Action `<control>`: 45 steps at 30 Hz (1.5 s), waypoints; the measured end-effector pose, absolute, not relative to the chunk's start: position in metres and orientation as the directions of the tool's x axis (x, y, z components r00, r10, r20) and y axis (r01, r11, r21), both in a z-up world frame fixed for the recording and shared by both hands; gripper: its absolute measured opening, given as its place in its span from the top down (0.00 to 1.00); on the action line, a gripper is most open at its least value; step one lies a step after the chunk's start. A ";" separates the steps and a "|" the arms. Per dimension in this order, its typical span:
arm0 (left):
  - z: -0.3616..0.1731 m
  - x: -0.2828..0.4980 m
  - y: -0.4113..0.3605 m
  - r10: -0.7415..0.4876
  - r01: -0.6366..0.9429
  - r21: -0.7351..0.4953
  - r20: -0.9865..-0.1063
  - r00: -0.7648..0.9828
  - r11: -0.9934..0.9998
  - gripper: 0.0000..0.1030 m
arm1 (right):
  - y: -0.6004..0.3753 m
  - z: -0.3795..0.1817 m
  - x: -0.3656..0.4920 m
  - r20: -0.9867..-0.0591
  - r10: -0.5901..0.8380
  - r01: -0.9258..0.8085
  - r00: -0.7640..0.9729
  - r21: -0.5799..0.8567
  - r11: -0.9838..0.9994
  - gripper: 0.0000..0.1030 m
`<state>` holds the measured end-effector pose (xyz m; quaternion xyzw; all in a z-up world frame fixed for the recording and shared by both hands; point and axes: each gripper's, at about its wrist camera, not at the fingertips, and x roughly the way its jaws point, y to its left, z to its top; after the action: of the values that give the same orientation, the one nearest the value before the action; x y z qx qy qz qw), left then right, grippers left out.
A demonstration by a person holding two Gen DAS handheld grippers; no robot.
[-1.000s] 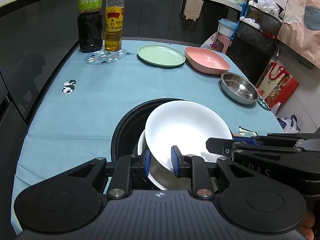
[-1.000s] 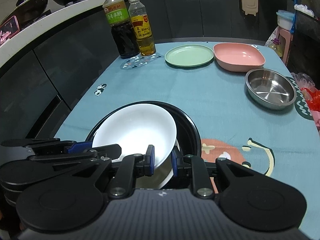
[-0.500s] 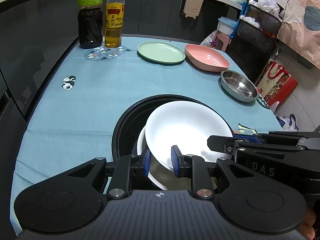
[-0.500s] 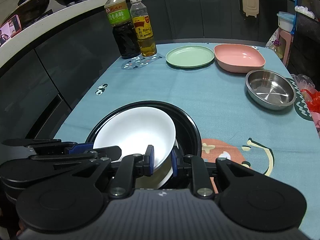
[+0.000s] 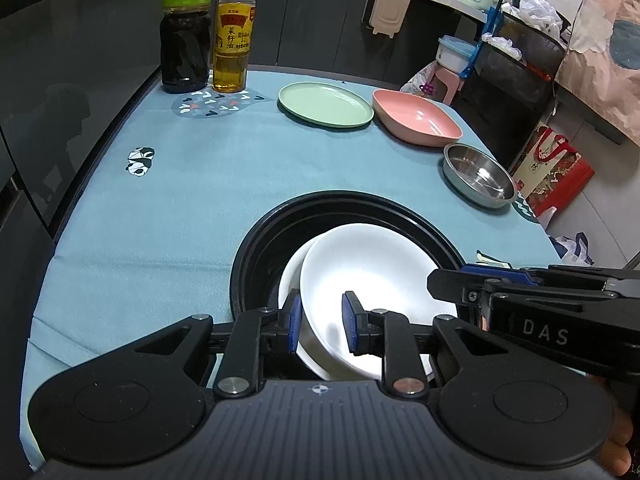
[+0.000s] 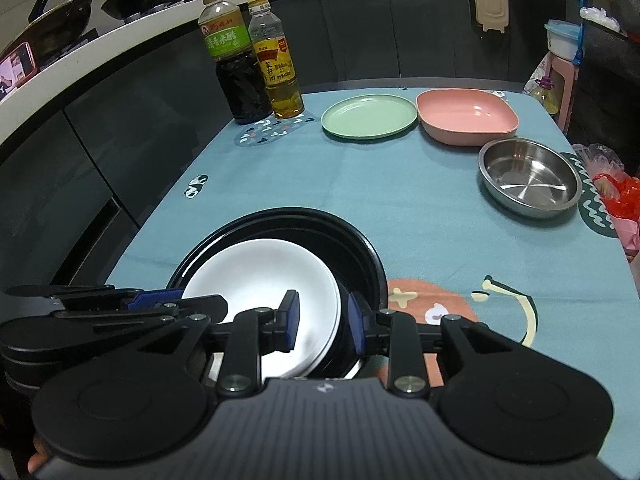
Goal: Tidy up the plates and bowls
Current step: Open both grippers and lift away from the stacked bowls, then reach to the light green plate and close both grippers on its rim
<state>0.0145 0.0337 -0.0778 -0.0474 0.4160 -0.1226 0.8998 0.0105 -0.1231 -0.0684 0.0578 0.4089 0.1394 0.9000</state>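
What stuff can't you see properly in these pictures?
- Near edge of the white plates: left wrist view, hidden behind the left gripper body.
- Bottom of the black pan: both views, covered by the plates.
- How many white plates are stacked: only rims show, can't count.
- Right gripper: its jaws are opening around the plate rim; whether the pads touch it is unclear.
- Phone screen on the counter: right wrist view, too small.

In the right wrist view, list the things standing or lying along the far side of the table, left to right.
Dark vinegar bottle → yellow oil bottle → green plate → pink dish → steel bowl.
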 end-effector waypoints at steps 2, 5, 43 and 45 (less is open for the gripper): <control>-0.076 0.014 0.035 -0.262 0.182 -0.189 -0.738 0.622 0.965 0.81 | -0.122 -0.069 0.011 -0.722 0.299 -0.207 0.623 0.217 0.954 0.74; -0.072 0.012 0.035 -0.250 0.183 -0.172 -0.736 0.629 0.968 0.81 | -0.122 -0.071 0.012 -0.727 0.301 -0.209 0.618 0.217 0.954 0.74; -0.053 0.074 0.042 -0.163 0.097 -0.133 -0.697 0.698 0.986 0.79 | -0.145 -0.046 0.071 -0.683 0.248 -0.136 0.687 0.215 0.967 0.68; -0.053 0.083 0.040 -0.161 0.096 -0.132 -0.698 0.698 0.987 0.79 | -0.146 -0.046 0.082 -0.685 0.244 -0.133 0.686 0.211 0.968 0.68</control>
<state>0.0833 0.0398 -0.0535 -0.0428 0.3825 -0.0699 0.9203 0.0818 -0.1460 -0.0459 0.0725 0.3825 0.1029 0.9153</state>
